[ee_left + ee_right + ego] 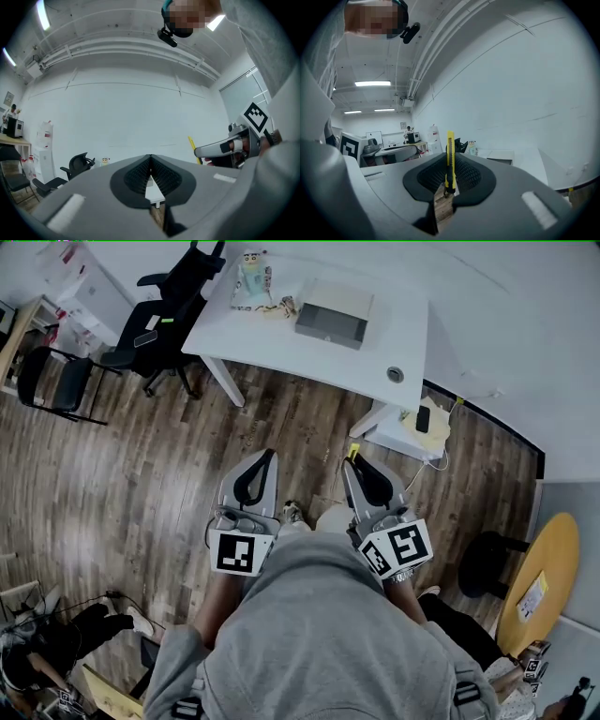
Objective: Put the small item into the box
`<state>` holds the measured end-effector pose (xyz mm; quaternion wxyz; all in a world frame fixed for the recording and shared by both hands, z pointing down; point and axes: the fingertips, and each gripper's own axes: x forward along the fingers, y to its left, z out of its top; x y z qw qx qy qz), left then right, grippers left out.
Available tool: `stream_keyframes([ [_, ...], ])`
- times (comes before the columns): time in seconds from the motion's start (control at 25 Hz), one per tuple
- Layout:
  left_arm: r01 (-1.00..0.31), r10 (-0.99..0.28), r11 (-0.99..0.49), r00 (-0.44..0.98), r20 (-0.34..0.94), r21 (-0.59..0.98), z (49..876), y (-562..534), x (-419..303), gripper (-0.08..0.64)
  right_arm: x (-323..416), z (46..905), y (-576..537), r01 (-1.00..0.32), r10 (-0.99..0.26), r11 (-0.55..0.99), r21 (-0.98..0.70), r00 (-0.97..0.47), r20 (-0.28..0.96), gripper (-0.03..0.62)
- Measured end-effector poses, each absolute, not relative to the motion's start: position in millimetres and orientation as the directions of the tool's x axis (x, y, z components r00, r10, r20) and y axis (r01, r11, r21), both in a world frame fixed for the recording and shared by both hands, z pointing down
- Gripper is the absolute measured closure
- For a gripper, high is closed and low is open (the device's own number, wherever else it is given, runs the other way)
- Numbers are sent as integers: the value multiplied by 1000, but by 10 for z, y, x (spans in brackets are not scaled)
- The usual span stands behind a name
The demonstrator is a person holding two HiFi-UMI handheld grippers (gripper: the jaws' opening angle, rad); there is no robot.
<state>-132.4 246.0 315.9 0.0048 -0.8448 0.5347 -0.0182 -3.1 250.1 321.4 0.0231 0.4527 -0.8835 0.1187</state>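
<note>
My right gripper [351,461] is shut on a yellow utility knife [353,452], held at waist height over the wooden floor. In the right gripper view the knife [450,159] stands upright between the closed jaws, its top sticking out above them. My left gripper [266,456] hangs beside it, shut with nothing between its jaws [150,161]. The grey open box [333,313] lies on the white table [281,338] well ahead of both grippers, and shows again as the box [499,156] far off in the right gripper view.
Black office chairs [159,315] stand left of the table. A small figure and clutter [253,282] sit at the table's back. A low white stand with a phone [422,423] is to the right, a round yellow table [544,577] farther right.
</note>
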Motion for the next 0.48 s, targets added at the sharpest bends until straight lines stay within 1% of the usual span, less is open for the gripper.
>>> stream_keyframes([
  [0.48, -895, -895, -446, 445, 42, -31, 3225, 2217, -1325, 557, -34, 3289, 2242, -813, -798, 548, -198, -579, 167, 525],
])
